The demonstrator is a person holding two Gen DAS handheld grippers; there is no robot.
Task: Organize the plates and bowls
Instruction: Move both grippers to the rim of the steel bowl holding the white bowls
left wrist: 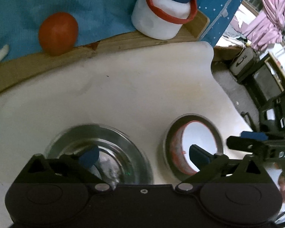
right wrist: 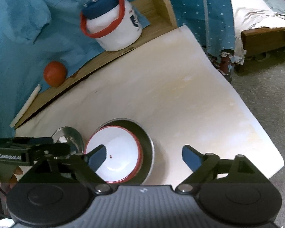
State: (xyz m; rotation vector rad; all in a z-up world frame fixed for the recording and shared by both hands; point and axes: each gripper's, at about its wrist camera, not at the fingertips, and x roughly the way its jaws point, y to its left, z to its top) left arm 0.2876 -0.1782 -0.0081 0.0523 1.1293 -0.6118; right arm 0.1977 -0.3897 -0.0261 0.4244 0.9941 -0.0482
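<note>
Your two grippers hang spread over dishes on the cream table mat point(right wrist: 180, 87).

The white red-rimmed bowl point(right wrist: 117, 153) sits nested in a shallow round steel plate point(right wrist: 149, 142) on the mat; just left of that bowl lies a second shiny steel plate point(left wrist: 104, 150). Your right gripper point(right wrist: 144, 156) has its jaws wide, one finger over the bowl, gripping nothing. Your left gripper point(left wrist: 144, 155) is likewise spread, empty, straddling both dishes. Beyond the bowl, a red tomato point(right wrist: 54, 73) and a white blue-lidded jar point(right wrist: 112, 26) rest on a wooden ledge point(right wrist: 123, 47).
</note>
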